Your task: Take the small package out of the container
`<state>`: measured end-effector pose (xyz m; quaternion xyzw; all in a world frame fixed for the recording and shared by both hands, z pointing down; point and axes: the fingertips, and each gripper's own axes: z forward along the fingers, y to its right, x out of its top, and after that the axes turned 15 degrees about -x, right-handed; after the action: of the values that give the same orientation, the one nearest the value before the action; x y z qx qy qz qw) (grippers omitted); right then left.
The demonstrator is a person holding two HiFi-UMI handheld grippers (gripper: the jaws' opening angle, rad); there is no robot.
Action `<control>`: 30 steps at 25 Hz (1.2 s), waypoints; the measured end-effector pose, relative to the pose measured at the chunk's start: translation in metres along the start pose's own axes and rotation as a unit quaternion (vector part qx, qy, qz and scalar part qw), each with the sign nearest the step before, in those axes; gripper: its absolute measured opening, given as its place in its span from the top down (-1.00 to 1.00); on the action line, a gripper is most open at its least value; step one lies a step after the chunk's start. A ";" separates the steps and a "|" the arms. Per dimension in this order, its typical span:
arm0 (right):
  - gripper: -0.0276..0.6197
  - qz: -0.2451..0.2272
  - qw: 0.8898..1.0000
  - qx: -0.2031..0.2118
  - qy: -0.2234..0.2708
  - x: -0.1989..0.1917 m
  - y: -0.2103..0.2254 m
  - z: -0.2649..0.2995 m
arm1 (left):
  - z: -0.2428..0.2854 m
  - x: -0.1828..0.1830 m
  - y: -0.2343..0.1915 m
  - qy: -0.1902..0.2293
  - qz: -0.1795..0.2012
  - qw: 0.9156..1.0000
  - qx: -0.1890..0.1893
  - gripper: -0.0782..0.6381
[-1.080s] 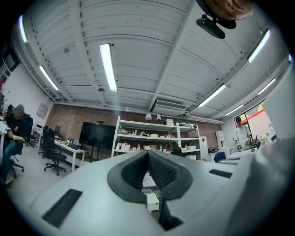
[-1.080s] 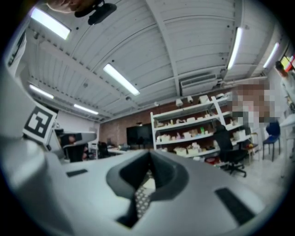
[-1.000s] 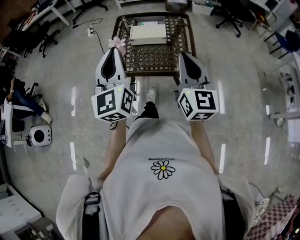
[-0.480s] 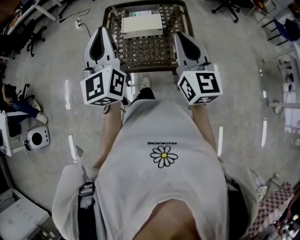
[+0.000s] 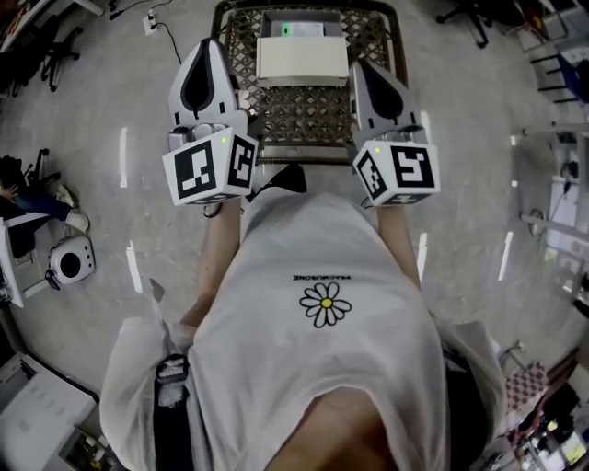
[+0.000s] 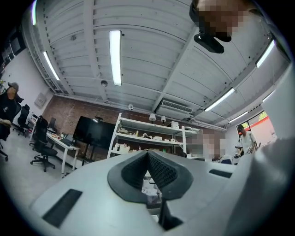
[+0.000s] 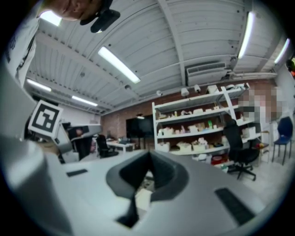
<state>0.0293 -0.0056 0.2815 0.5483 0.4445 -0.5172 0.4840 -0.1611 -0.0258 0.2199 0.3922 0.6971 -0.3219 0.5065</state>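
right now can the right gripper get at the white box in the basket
Probably yes. The basket is open on top, nothing covers the white box, and the right gripper hangs at the basket's right edge, though its jaws are shut.

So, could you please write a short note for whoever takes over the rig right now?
Left gripper: shut, empty.
Right gripper: shut, empty.
Both are held out in front of the person, one at each side of the basket's near end.
In the basket: a white box and, beyond it, a smaller package with a green mark.
Done: nothing taken out yet.
Left: open a gripper, reach in, grip the small package, lift it out.
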 end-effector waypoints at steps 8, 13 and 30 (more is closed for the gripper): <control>0.82 -0.062 0.998 -0.020 -0.015 -0.010 -0.017 0.099 | 0.059 -0.025 -0.097 0.008 -0.032 0.999 0.031 0.71; 0.82 -0.074 0.996 -0.044 -0.030 -0.009 -0.003 0.142 | 0.098 -0.033 -0.128 -0.002 -0.036 0.999 0.026 0.71; 0.82 -0.099 0.994 -0.033 -0.039 -0.033 0.016 0.177 | 0.123 -0.075 -0.115 -0.052 0.002 0.997 0.051 0.71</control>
<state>0.0181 -0.1822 0.3159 0.4647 0.4942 -0.5685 0.4655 -0.1925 -0.2026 0.2633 0.4016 0.6517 -0.3760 0.5221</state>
